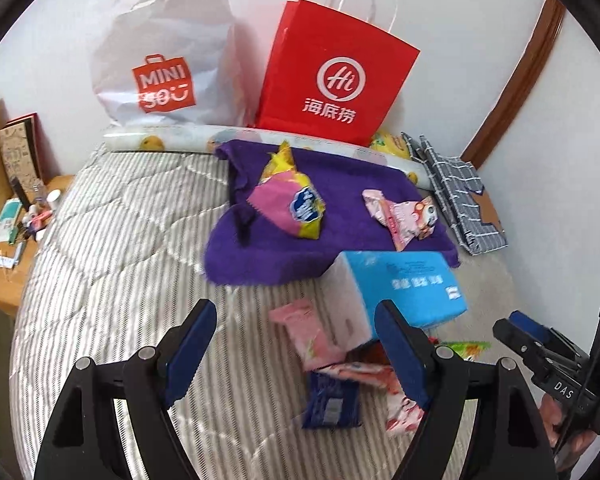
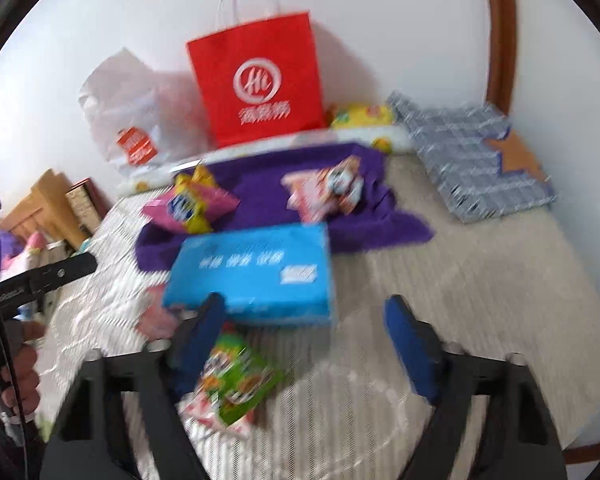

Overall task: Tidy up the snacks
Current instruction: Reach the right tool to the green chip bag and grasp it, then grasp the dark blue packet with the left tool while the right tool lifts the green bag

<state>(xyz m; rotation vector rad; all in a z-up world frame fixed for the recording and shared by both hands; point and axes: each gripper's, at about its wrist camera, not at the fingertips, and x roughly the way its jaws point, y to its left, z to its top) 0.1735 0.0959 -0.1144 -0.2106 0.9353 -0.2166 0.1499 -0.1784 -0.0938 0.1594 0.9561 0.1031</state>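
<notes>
I am over a striped bed cover with snacks scattered on it. My left gripper (image 1: 296, 340) hovers open above a pink packet (image 1: 300, 332), a dark blue packet (image 1: 332, 400) and pink-and-white packets (image 1: 384, 388); its pads touch none of them. A light blue box (image 1: 412, 284) lies just beyond, half on a purple towel (image 1: 340, 184). The towel carries a yellow-pink bag (image 1: 296, 204) and a pink-white bag (image 1: 404, 216). My right gripper (image 2: 304, 336) is open in front of the blue box (image 2: 252, 276), with a green packet (image 2: 240, 380) under its left finger.
A red paper bag (image 1: 336, 72) and a white plastic bag (image 1: 164, 60) stand against the back wall. A checkered cloth (image 1: 456, 196) lies at the right. A wooden bedside table (image 1: 12, 264) with small items is at the left edge. A hand holds the right gripper's handle (image 1: 556, 408).
</notes>
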